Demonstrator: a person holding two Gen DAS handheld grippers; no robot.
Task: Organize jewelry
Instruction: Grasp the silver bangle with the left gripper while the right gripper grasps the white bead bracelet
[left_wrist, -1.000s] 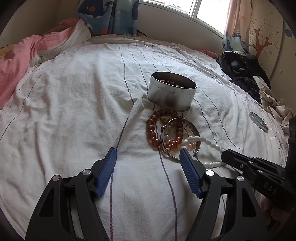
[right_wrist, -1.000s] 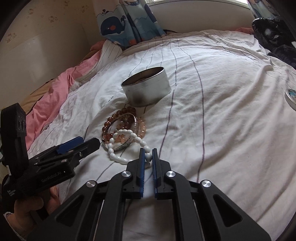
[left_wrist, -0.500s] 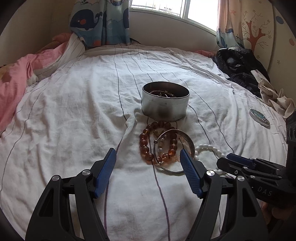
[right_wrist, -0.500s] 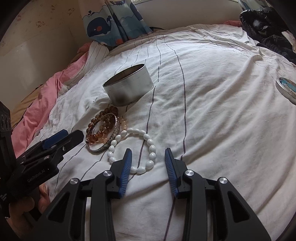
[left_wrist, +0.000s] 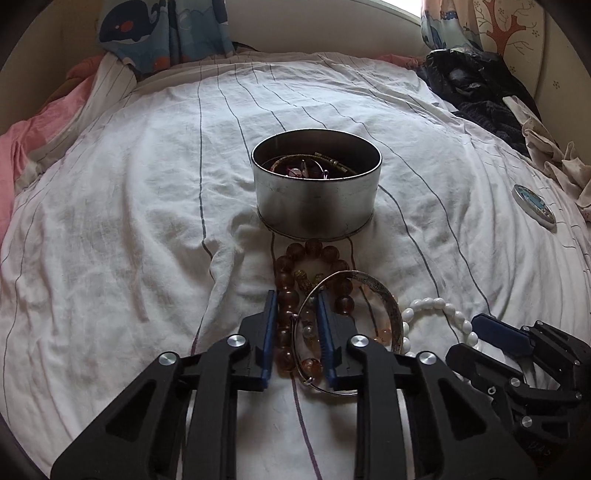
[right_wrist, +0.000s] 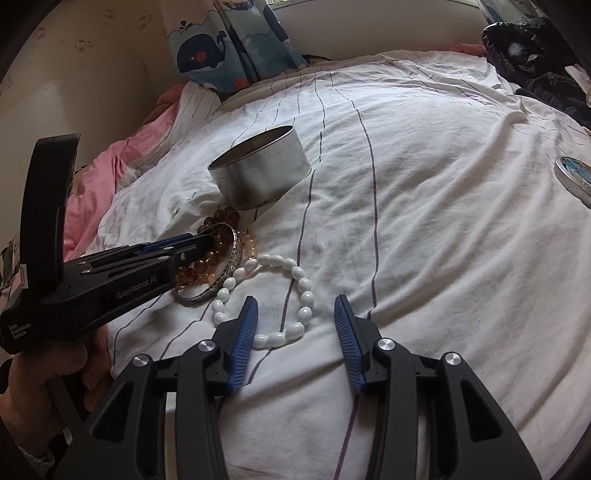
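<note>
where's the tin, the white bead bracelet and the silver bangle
tin (left_wrist: 317, 203), left wrist view, front wall
white bead bracelet (right_wrist: 304, 297), right wrist view, a bead on its right side
silver bangle (left_wrist: 392, 308), left wrist view, right band

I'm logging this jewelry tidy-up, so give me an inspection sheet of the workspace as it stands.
Surface: white striped bed sheet, wrinkled.
Job's things: round metal tin holding jewelry; amber bead bracelet, silver bangle and white bead bracelet lie before it.
Clutter: round blue-topped lid; dark clothes.
Grippers: left gripper closing around amber beads and bangle wire; right gripper opening, white beads between jaws, untouched.
Cables: nothing seen.
Surroundings: whale-print curtain, pink blanket.
</note>
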